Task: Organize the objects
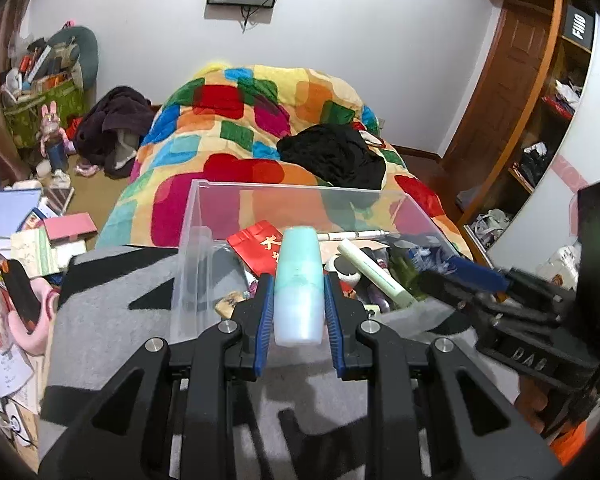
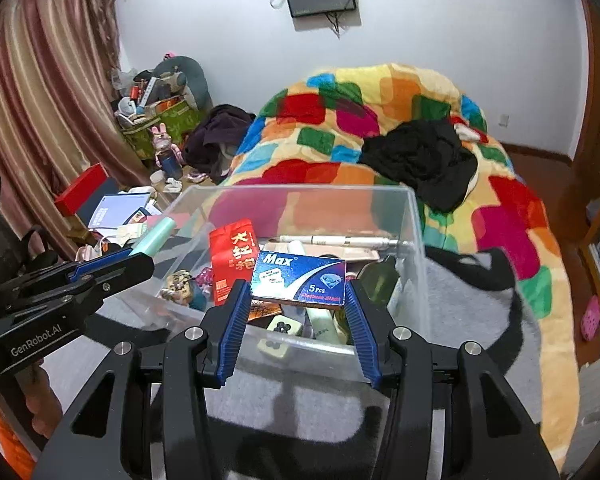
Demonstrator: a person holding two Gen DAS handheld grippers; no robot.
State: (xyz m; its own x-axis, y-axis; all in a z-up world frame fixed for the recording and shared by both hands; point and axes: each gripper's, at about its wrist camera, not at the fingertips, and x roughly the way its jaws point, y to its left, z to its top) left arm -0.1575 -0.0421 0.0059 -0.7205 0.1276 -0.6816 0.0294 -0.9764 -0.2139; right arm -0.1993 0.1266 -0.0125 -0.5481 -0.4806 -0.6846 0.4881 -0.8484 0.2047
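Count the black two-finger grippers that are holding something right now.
2. The left gripper is shut on the mint-green plastic tube; the right gripper grips the blue Max box, both over the clear plastic bin.

Clear glossy plastic bin (image 2: 414, 240); matt pastel plastic tube (image 1: 299, 280); glossy printed card box (image 2: 299, 278); ribbed blue pads (image 2: 236, 320) on matt black claws; fuzzy grey cloth (image 1: 112, 320), lower left.
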